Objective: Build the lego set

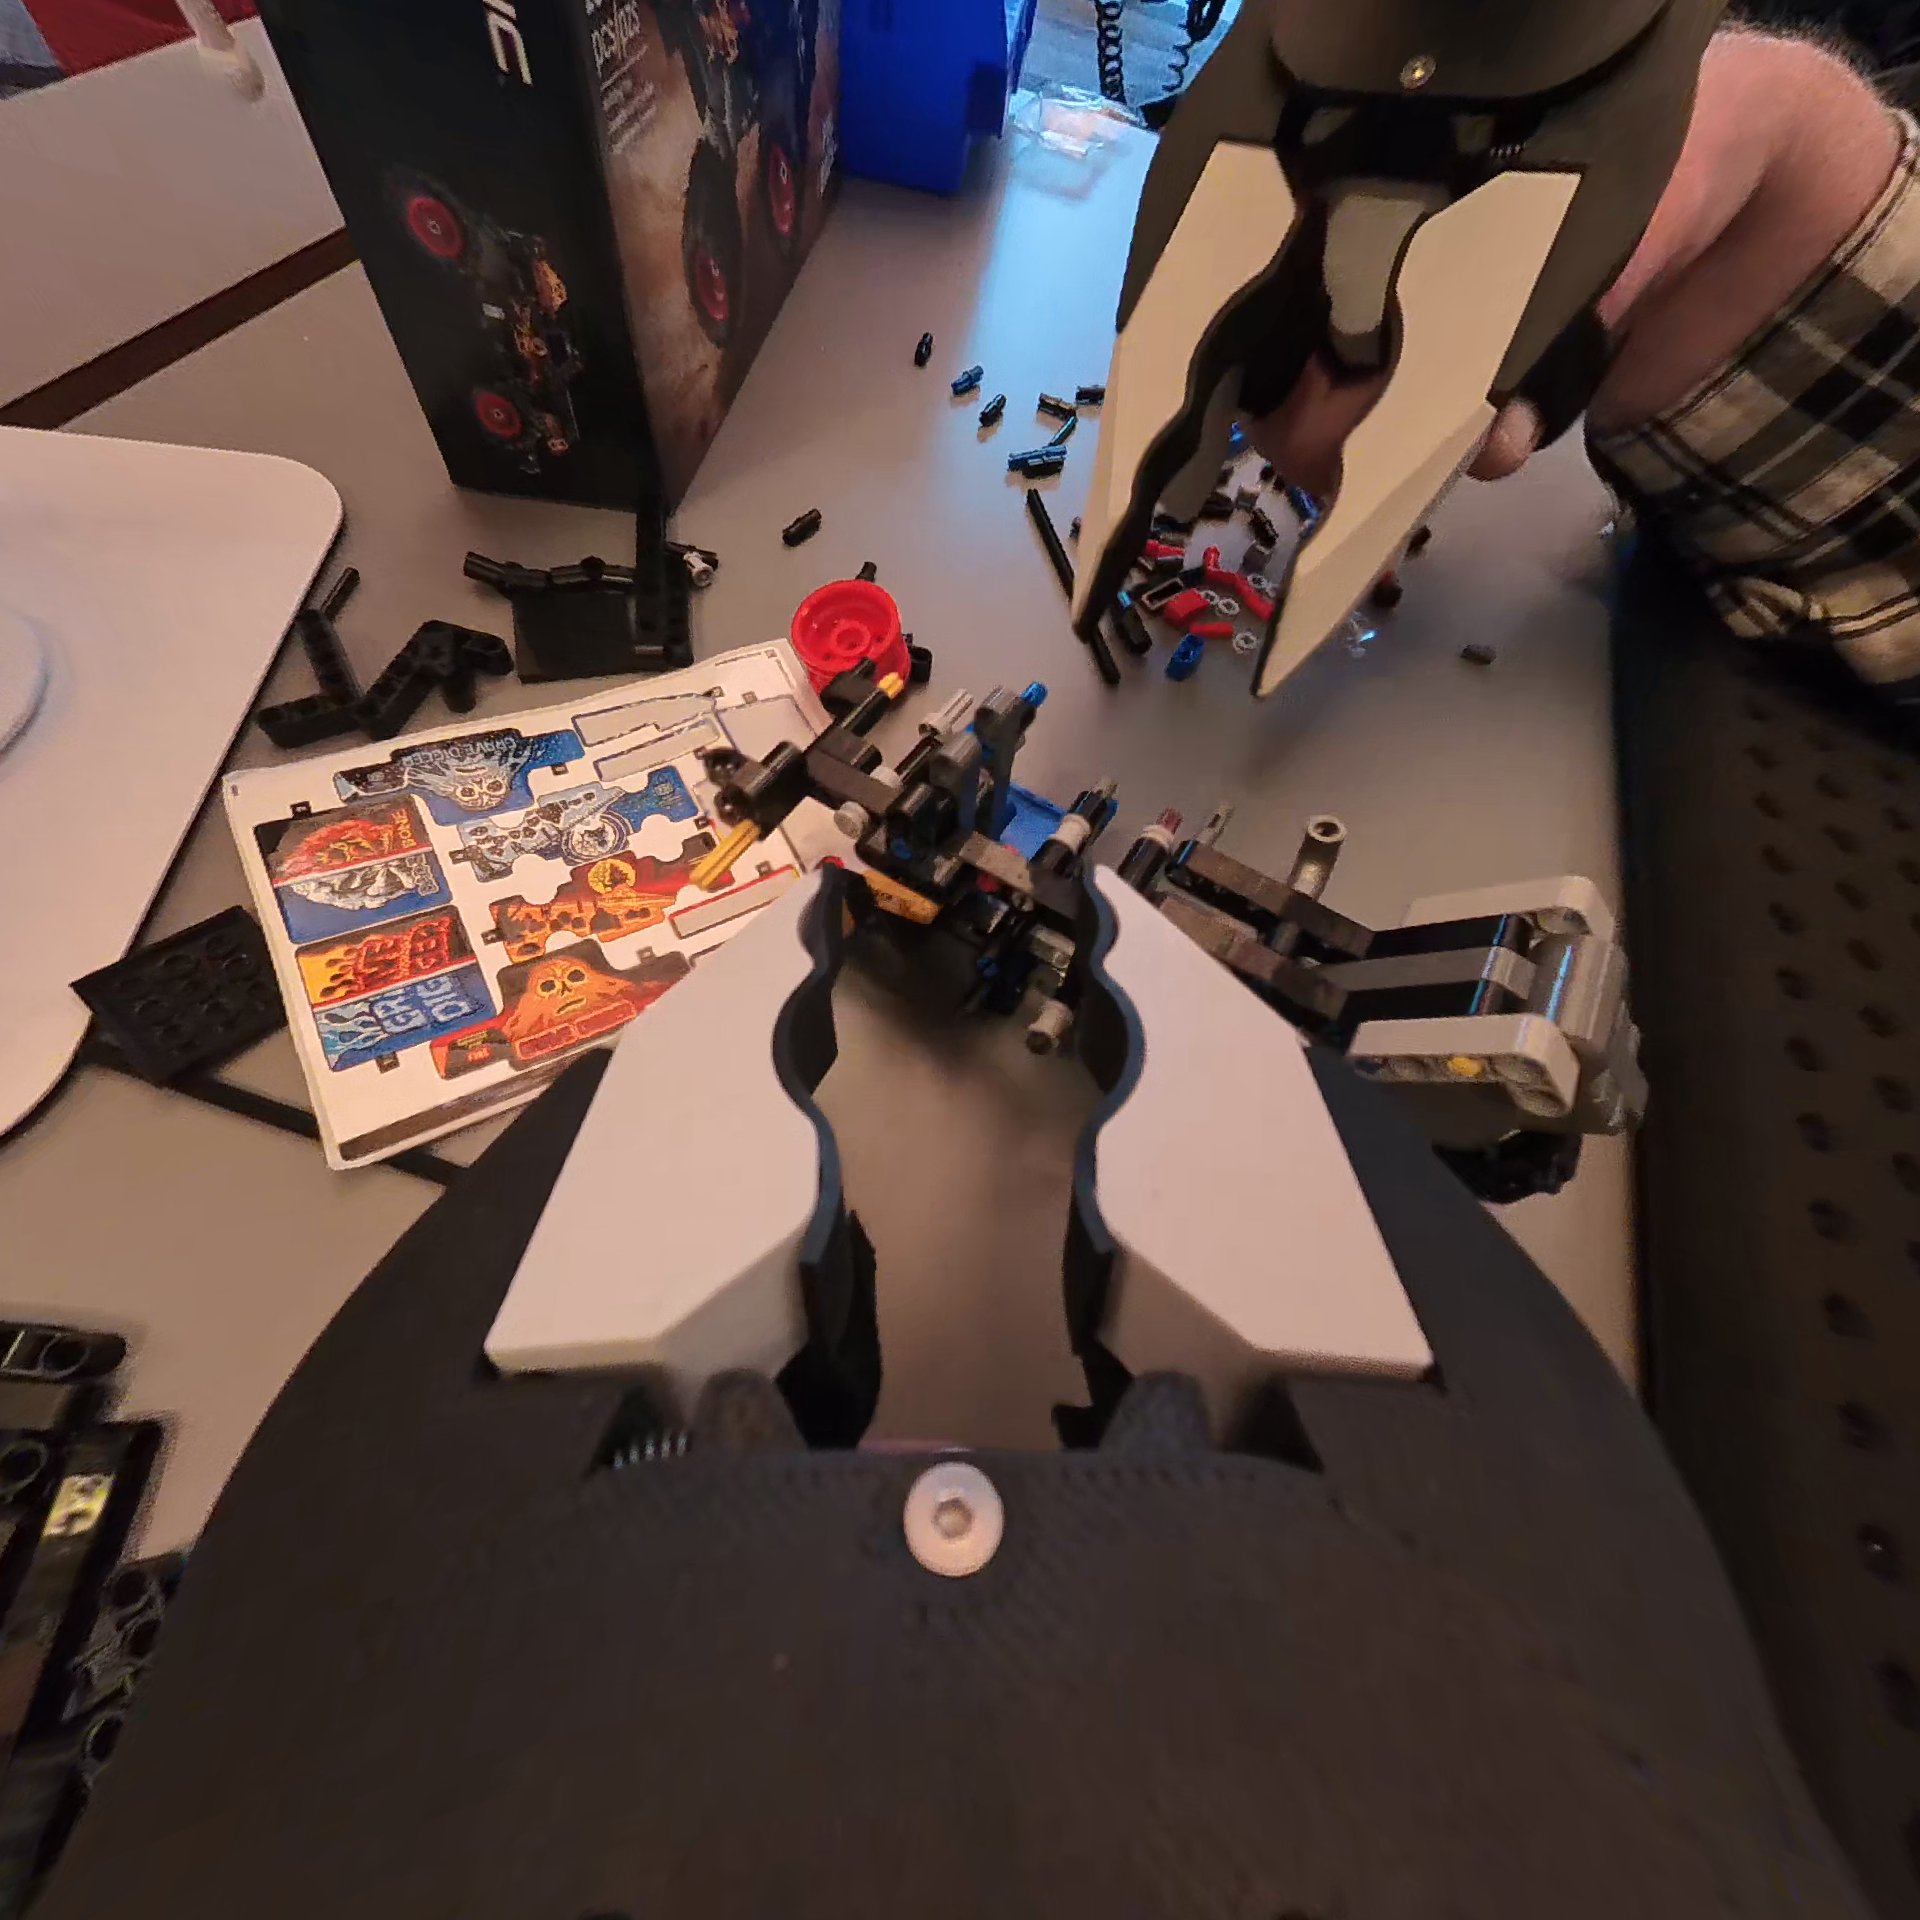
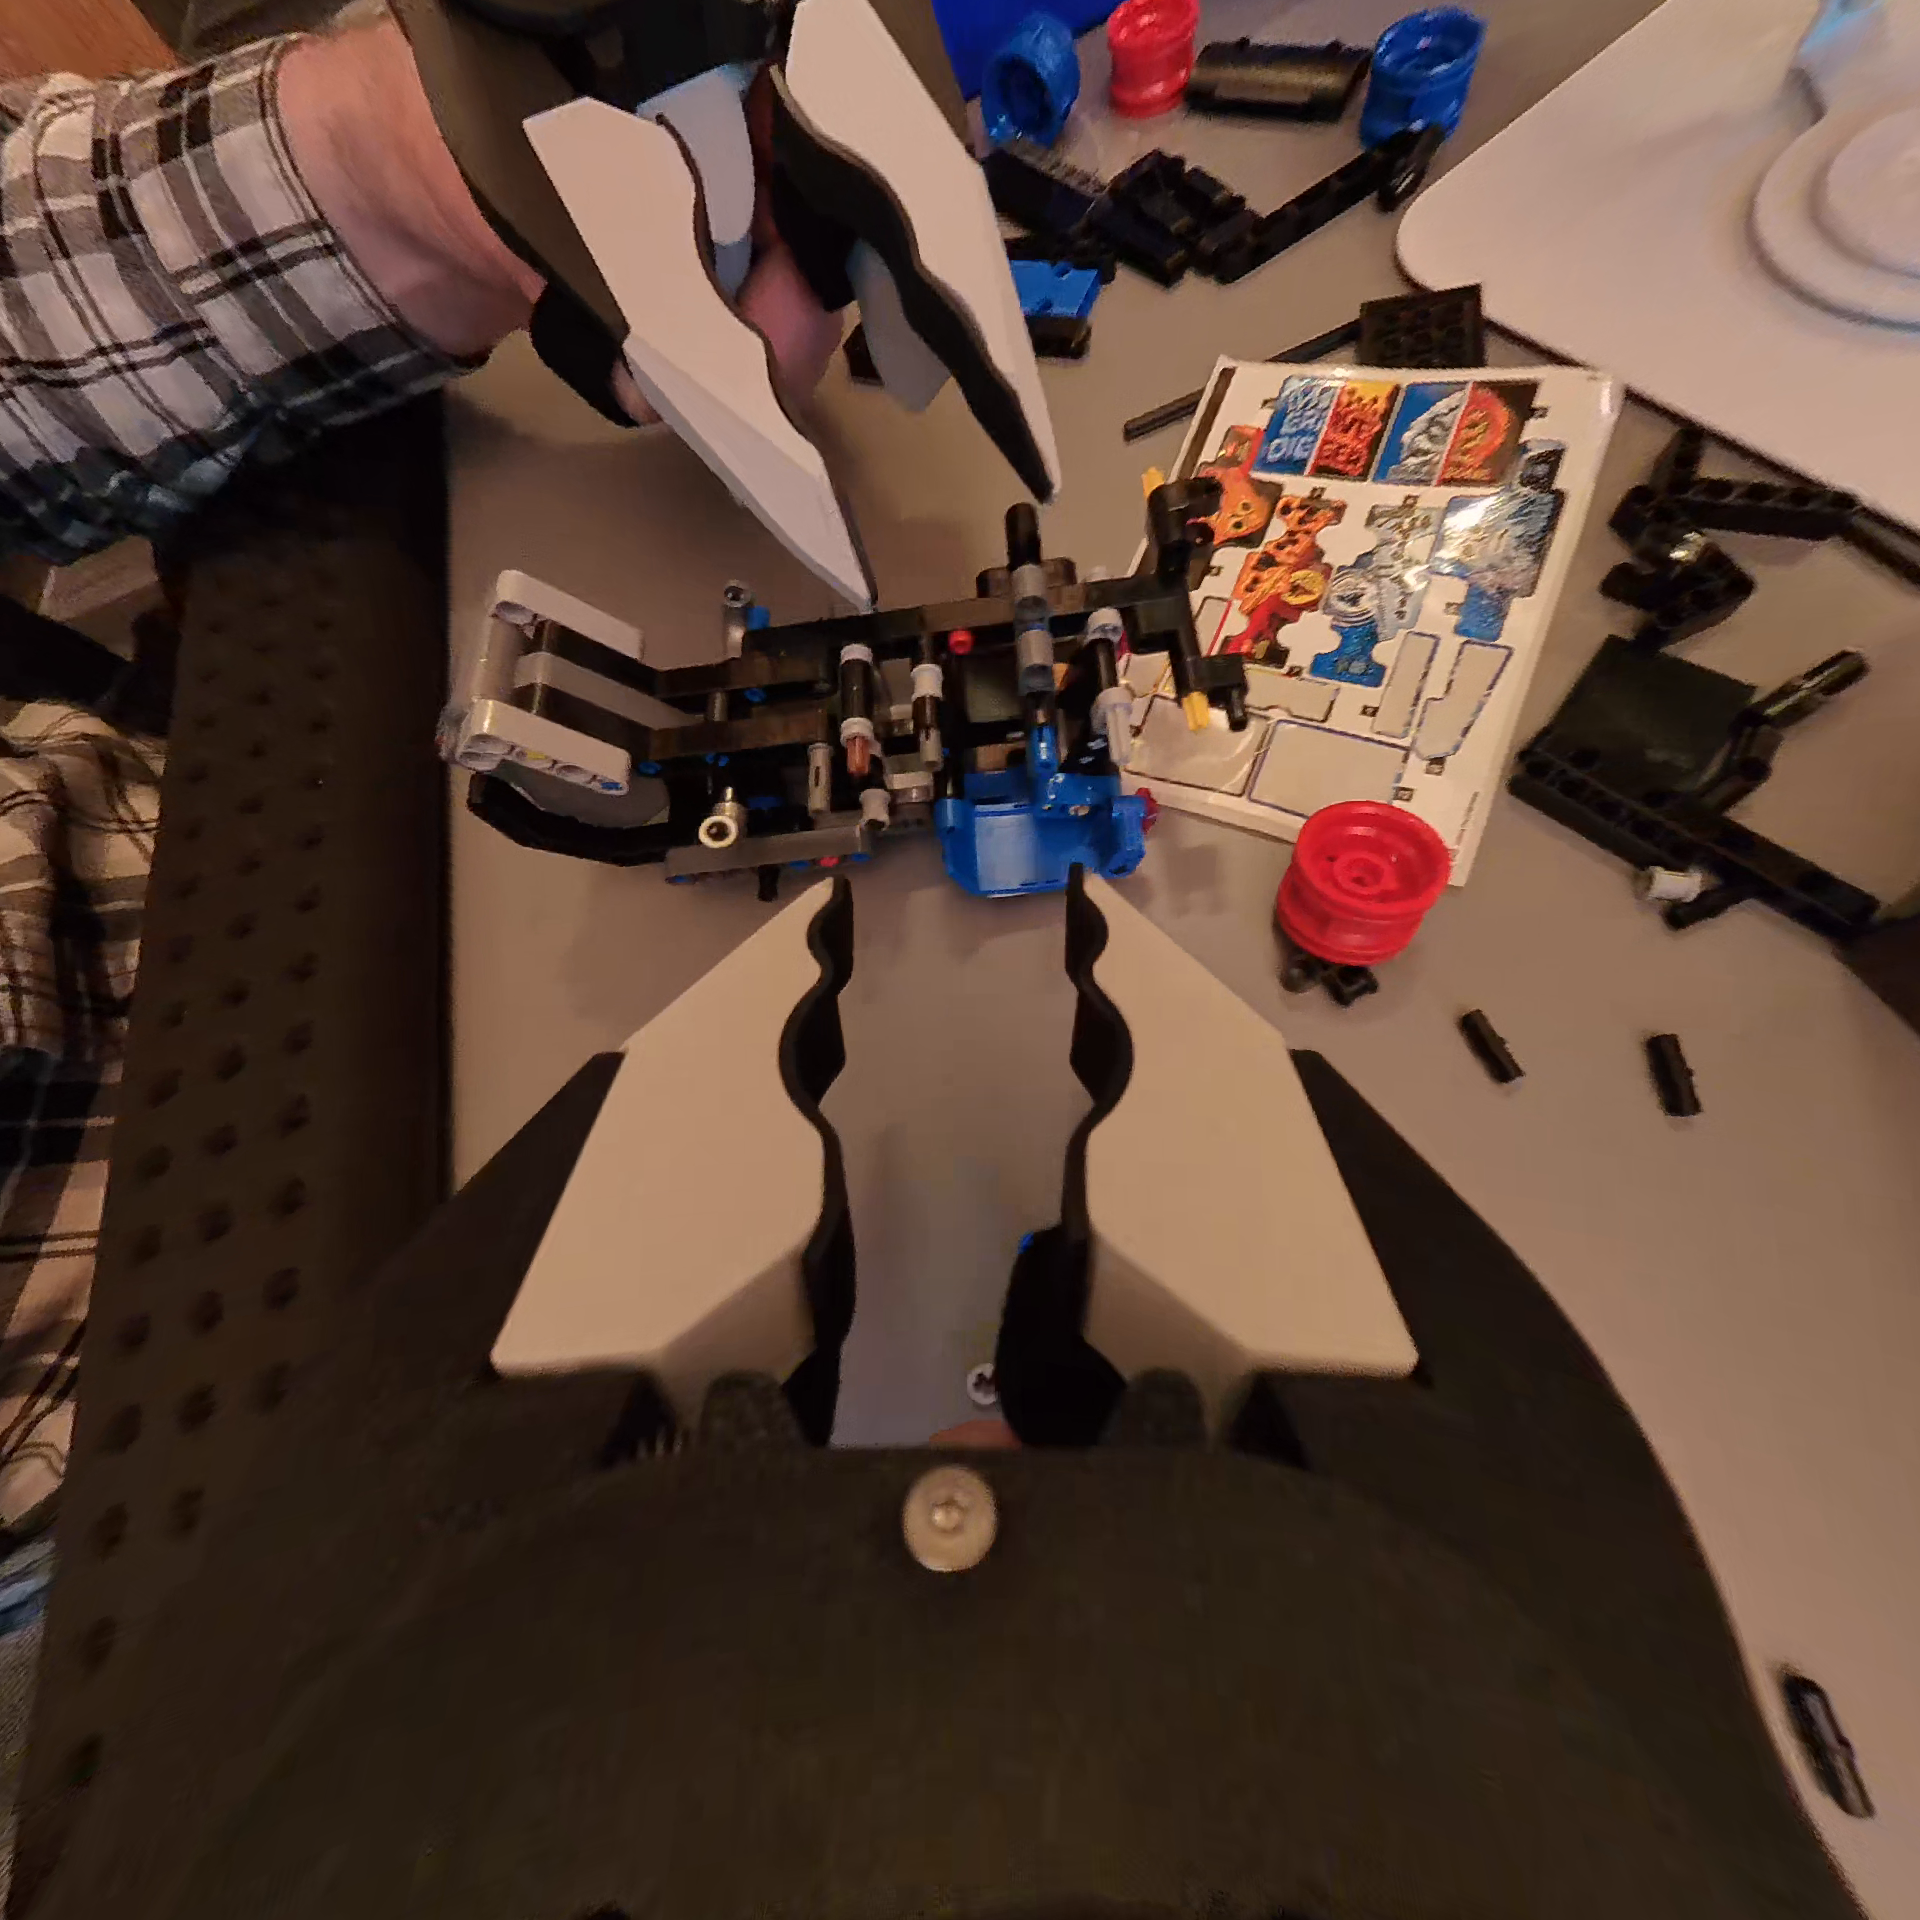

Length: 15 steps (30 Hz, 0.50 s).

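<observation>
A part-built lego chassis (image 1: 935, 821) of black, grey and blue pieces lies on the grey table, with a grey bumper at one end. My left gripper (image 1: 961, 883) is open, its tips just above the chassis middle. In the right wrist view it (image 2: 951, 540) comes down from the top, one fingertip (image 2: 857, 587) at the chassis's (image 2: 831, 707) far black beam. My right gripper (image 2: 956, 883) is open and empty, just short of the chassis's blue block. In the left wrist view it (image 1: 1184, 655) hangs over a pile of small parts (image 1: 1195, 582).
A sticker sheet (image 2: 1371, 582) and a red wheel rim (image 2: 1361, 878) lie beside the chassis. The lego box (image 1: 561, 229) stands at the back. Loose black beams (image 1: 384, 675), blue rims (image 2: 1029, 78), a white board (image 1: 135, 644) and a black perforated mat (image 1: 1766, 1039) surround the area. My hands' fingertips stand some 8 cm from each other. The red wheel rim (image 2: 1361, 878) sits 6 cm or so from the ends of my right fingers. It is also in sight in the left wrist view (image 1: 867, 617).
</observation>
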Tool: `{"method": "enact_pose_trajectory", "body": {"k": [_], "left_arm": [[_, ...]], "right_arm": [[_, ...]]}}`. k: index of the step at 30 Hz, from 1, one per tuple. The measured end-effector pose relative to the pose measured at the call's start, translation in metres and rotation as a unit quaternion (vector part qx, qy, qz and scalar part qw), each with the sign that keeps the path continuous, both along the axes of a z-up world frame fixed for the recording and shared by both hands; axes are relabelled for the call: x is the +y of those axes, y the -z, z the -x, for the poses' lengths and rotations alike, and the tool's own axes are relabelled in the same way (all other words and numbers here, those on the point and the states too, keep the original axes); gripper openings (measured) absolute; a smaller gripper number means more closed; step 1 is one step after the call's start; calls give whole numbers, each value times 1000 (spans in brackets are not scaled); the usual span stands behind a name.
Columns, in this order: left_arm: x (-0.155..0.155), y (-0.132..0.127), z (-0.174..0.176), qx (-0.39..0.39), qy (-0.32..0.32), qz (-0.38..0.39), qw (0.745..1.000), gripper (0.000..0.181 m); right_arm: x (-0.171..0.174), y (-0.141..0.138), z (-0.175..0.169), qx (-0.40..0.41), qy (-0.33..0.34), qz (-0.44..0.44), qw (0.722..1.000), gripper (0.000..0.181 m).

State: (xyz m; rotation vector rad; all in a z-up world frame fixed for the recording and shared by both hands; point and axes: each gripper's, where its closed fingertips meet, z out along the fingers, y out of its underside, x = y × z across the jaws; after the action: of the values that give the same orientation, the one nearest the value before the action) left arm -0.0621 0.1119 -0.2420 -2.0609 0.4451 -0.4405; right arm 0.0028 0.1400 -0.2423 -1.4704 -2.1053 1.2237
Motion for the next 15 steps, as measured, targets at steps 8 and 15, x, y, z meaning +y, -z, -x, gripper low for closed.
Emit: {"method": "enact_pose_trajectory", "body": {"k": [8,15], "left_arm": [[12,-34,25,52,-8,-43,998,40],[45,-25,26,93,41,-14,995,37]], "right_arm": [[34,-24,16,83,74,-28,993,31],[45,-19,40,98,84,-82,988,30]]}}
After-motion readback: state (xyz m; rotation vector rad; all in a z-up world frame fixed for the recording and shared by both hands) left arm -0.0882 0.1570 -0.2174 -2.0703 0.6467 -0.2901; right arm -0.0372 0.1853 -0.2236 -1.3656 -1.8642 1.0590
